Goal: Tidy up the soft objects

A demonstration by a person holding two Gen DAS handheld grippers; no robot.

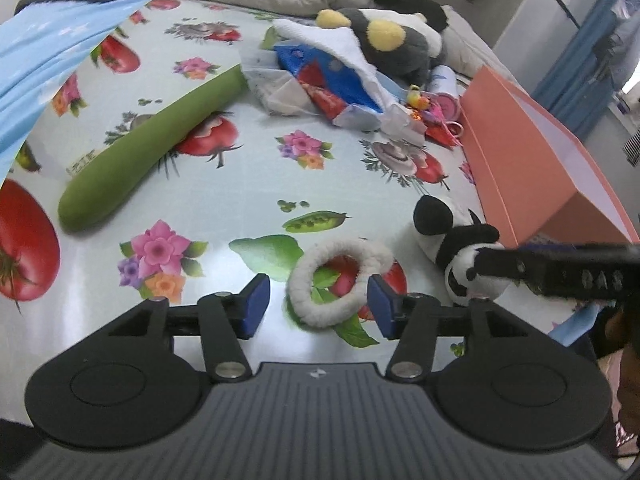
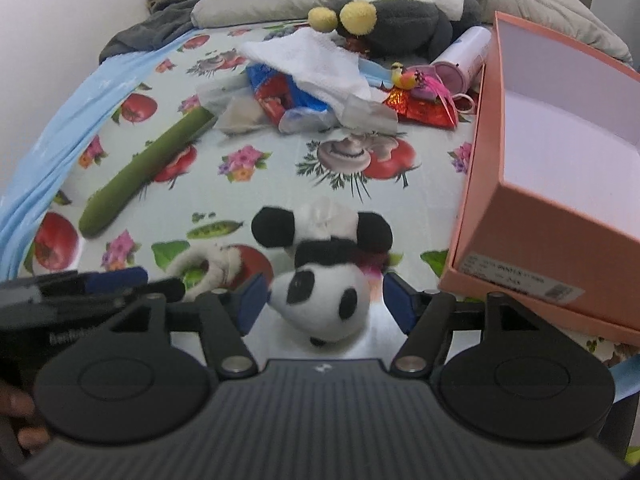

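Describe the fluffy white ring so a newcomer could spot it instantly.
Start at the open pink box on the fruit-print tablecloth. Beside its near corner lies a panda plush, and next to that the fluffy white ring, flat between the left gripper's open jaws. It alone is a hollow, cream-coloured loop.

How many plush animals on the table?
2. Panda plush lies near, between the right hand-held gripper pads; grey plush lies at the far edge. Clutter may hide more.

Both wrist views look steeply down, close over the patterned tablecloth (image 1: pixel 248 184).
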